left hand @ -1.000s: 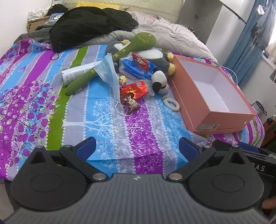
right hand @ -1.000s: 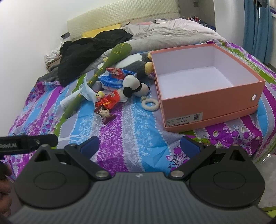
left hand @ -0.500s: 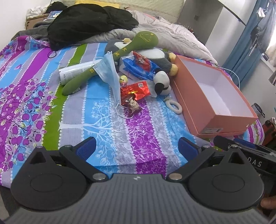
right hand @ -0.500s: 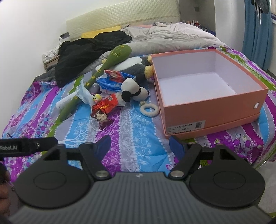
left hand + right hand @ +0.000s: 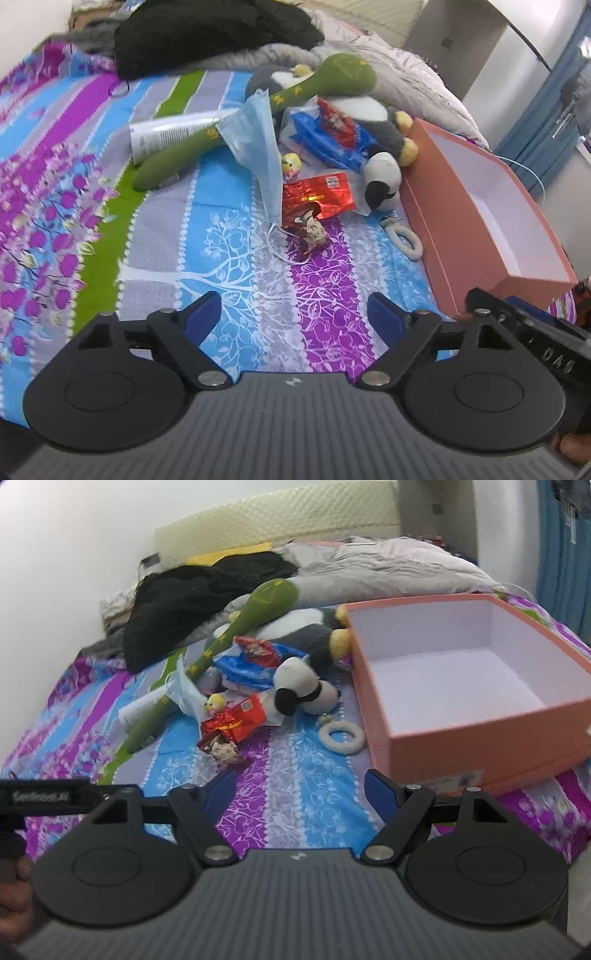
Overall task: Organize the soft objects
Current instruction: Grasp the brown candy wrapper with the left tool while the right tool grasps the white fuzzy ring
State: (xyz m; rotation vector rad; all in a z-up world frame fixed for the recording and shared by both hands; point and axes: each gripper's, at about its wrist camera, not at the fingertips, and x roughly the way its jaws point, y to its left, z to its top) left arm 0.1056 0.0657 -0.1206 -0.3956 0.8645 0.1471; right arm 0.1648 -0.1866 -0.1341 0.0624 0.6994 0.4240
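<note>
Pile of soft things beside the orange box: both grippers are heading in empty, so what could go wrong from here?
The face mask drapes over the green plush club, and its ear loop lies by the red foil packet; lifting one may drag the others. The left gripper and right gripper are closing on nothing, side by side, and could collide over the pile.

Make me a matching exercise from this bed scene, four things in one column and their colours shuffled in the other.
Things:
1. long plush club
2. face mask
3. open box
4. ring toy

Colours:
A. orange-pink
B. white
C. green
D. light blue

Pairs: 1-C, 2-D, 3-A, 4-B
</note>
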